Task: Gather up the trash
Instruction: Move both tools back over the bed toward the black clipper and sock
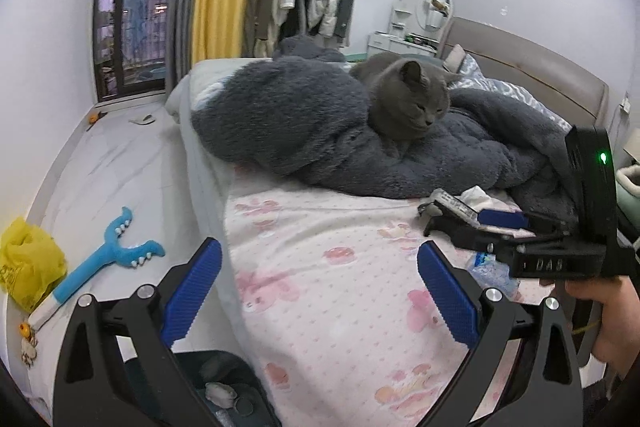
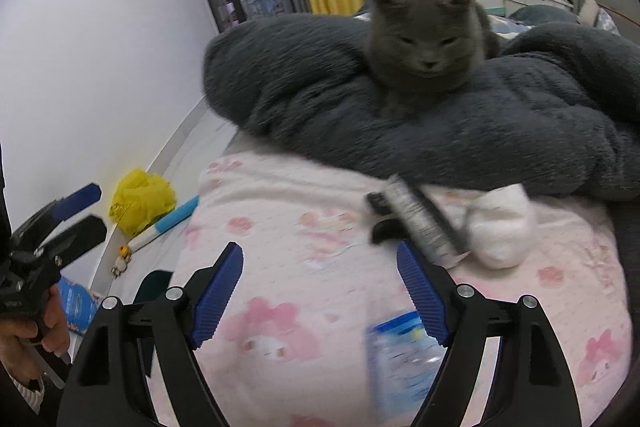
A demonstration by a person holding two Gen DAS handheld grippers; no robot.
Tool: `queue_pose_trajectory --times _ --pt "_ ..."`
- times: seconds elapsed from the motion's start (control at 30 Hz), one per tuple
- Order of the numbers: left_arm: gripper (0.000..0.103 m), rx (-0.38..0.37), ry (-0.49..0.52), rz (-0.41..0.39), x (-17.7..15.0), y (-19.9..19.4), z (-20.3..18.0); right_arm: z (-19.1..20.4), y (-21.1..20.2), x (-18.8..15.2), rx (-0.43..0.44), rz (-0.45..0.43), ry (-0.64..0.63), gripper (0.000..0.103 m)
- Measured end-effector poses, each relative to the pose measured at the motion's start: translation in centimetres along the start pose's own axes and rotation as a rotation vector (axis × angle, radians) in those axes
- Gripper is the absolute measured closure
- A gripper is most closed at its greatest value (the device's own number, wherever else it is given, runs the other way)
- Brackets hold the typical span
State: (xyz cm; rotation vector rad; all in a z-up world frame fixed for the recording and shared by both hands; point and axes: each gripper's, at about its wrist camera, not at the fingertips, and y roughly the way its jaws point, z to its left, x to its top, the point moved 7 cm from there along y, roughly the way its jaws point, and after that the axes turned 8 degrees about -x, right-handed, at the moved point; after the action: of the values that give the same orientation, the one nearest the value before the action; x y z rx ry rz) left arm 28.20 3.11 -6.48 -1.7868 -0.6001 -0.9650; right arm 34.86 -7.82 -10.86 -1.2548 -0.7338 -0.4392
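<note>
On the pink patterned bed sheet [image 2: 300, 219] lie a crumpled white tissue [image 2: 500, 231], a grey-and-black wrapper strip [image 2: 420, 219] and a blue-and-clear plastic wrapper [image 2: 400, 359]. My right gripper [image 2: 320, 287] is open and empty, hovering just above the sheet, with the plastic wrapper under its right finger. My left gripper [image 1: 320, 291] is open and empty over the bed's front left edge. The right gripper [image 1: 480, 223] shows in the left wrist view beside the tissue [image 1: 476, 197]. A dark bin [image 1: 224, 387] with trash inside sits below the left gripper.
A grey cat [image 2: 424, 39] sits on a dark fluffy blanket [image 2: 520, 123] behind the trash. On the floor to the left lie a yellow plastic bag [image 1: 28, 263] and a blue toy stick [image 1: 104, 259]. Wall and window stand further left.
</note>
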Motion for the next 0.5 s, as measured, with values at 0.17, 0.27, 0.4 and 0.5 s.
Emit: queue_pose_trajectory --times 0.17,0.27,0.4,0.5 --pt "0.004 -0.04 0.084 0.056 0.2 2.6 -1.9 -2.8 0.6 1.0 -0.037 -0.008 0.028 0.021" --pt "0.004 -0.057 0.119 0.077 0.1 3.8 -2.8 -4.6 0.9 1.5 -0.055 -0.01 0.051 0.021" --pt "0.004 -0.091 0.161 0.087 0.6 5.4 -4.1 -6.7 1.2 1.9 -0.073 -0.012 0.081 0.021" --pt "0.004 -0.127 0.165 0.098 0.9 6.7 -4.9 -8.1 1.6 1.9 -0.084 -0.004 0.103 0.021"
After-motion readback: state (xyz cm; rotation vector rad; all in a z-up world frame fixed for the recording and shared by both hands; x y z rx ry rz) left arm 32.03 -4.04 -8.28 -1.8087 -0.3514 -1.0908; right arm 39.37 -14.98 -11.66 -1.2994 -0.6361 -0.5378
